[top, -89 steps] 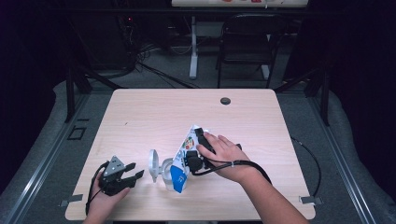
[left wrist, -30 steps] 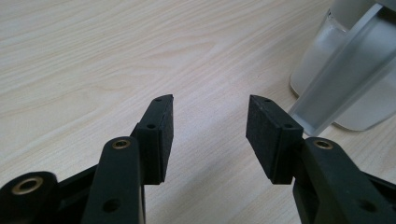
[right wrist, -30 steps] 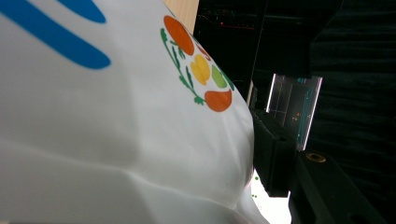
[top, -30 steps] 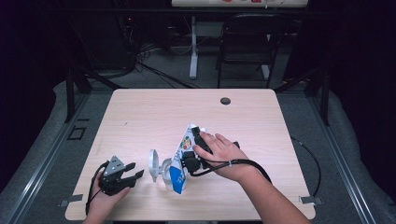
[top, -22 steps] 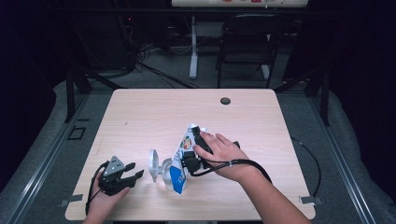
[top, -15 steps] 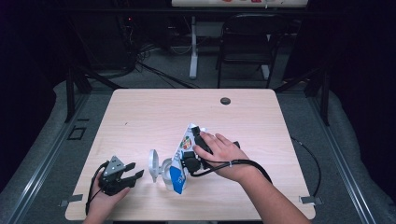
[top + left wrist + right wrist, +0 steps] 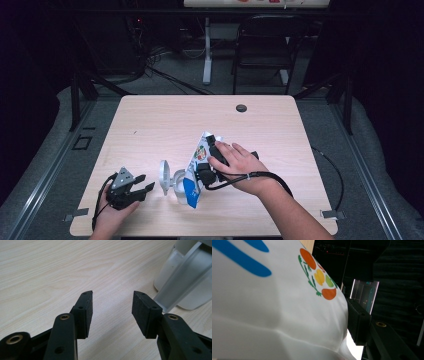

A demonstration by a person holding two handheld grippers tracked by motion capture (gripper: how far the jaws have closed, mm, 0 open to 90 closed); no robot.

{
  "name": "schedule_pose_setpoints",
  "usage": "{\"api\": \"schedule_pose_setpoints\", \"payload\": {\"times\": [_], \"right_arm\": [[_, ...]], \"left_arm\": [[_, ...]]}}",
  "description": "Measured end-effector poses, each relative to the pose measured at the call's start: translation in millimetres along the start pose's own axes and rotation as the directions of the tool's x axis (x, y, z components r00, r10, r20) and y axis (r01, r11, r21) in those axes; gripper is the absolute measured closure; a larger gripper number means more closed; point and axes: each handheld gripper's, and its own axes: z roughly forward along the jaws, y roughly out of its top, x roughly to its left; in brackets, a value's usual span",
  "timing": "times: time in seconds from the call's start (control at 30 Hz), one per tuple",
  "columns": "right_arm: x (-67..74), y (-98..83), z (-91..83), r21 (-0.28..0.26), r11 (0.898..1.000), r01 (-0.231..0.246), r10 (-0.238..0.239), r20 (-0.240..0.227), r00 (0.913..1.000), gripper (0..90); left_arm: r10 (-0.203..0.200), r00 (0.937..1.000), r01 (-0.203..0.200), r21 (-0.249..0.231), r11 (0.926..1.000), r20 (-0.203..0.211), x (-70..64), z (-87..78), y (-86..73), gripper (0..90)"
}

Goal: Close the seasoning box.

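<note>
Near the front edge of the table [image 7: 150,115], the right gripper [image 7: 205,167] grips the tilted carton [image 7: 196,165] over the cup [image 7: 175,181], so pouring seems unfinished, while the left gripper [image 7: 142,189] rests open.

Left tool [image 7: 141,185] open, right tool [image 7: 200,167] clamped

On the table [image 7: 150,125], near its front edge, a pouch [image 7: 196,167] leans over a cup [image 7: 176,181]; the left gripper [image 7: 142,186] sits left of both.
</note>
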Motion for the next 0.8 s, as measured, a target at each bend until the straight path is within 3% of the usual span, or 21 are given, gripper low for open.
{"api": "schedule_pose_setpoints", "payload": {"times": [0.8], "right_arm": [[-0.5, 3.6, 0.3, -0.008, 1.0, 0.017, -0.017, 0.015, 0.9997, 57.3]], "left_arm": [[-0.004, 1.0, 0.004, -0.004, 1.0, 0.0, 1.4, -0.5, -0.1, 51.9]]}}
